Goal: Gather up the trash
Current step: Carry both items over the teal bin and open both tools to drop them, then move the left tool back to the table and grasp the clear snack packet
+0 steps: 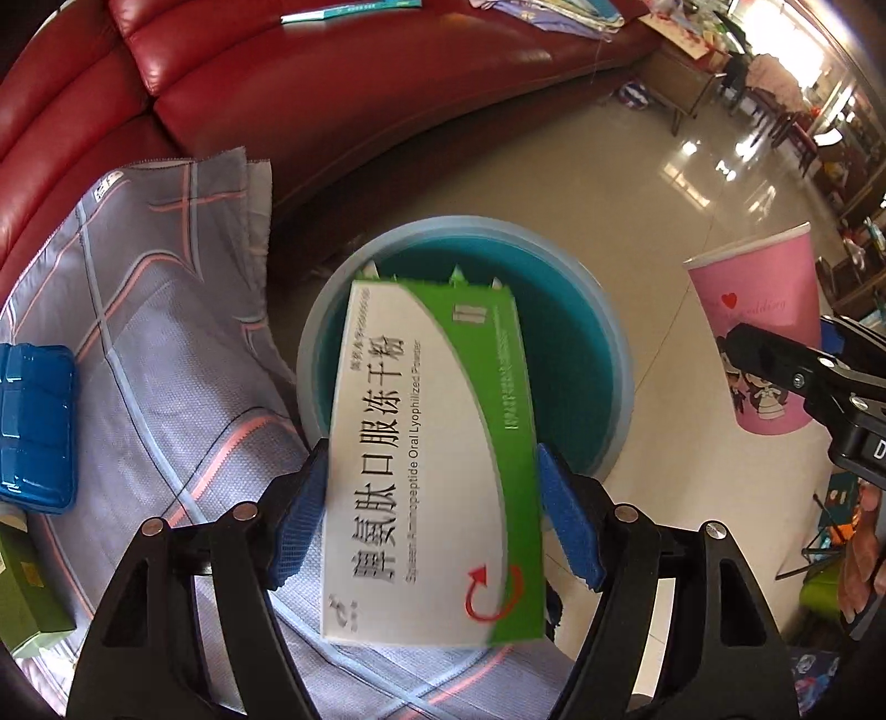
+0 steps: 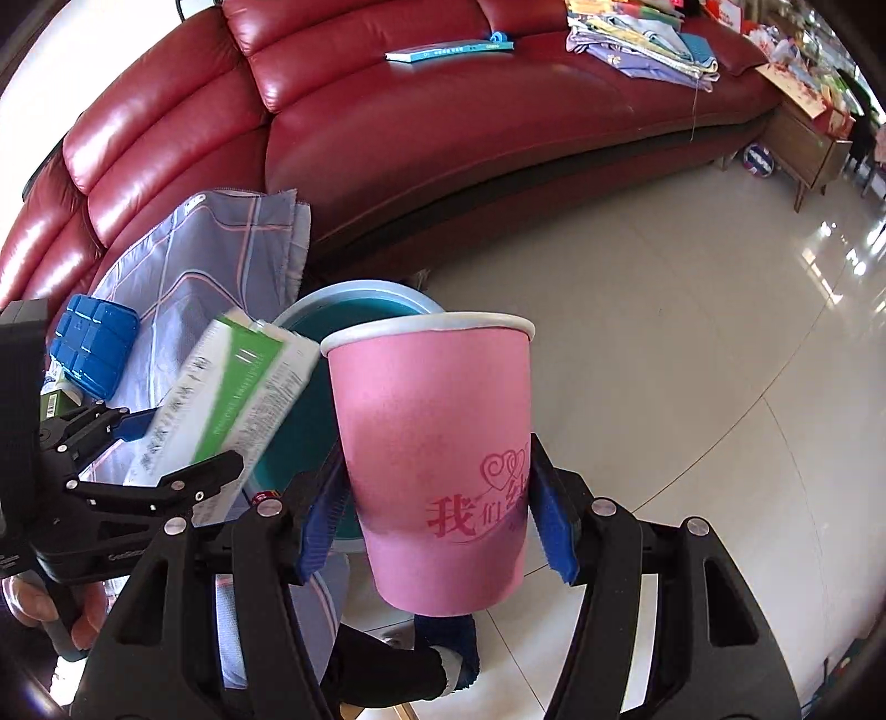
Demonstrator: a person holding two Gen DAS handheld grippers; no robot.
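A red leather sofa (image 2: 443, 111) curves along the glossy pale tiled floor (image 2: 692, 332).

We are in a home's living room. Beyond the jaws a long, curved red leather sofa (image 2: 443, 127) runs across the far side, with a thin book (image 2: 448, 50) and a heap of folded fabrics (image 2: 642, 39) on its seat. Glossy pale floor tiles (image 2: 692, 332) spread out to the right of the jaws. Farther off to the right we see a wooden side cabinet (image 2: 803, 149), and dining chairs and other household furniture (image 1: 786, 116) in the bright background.
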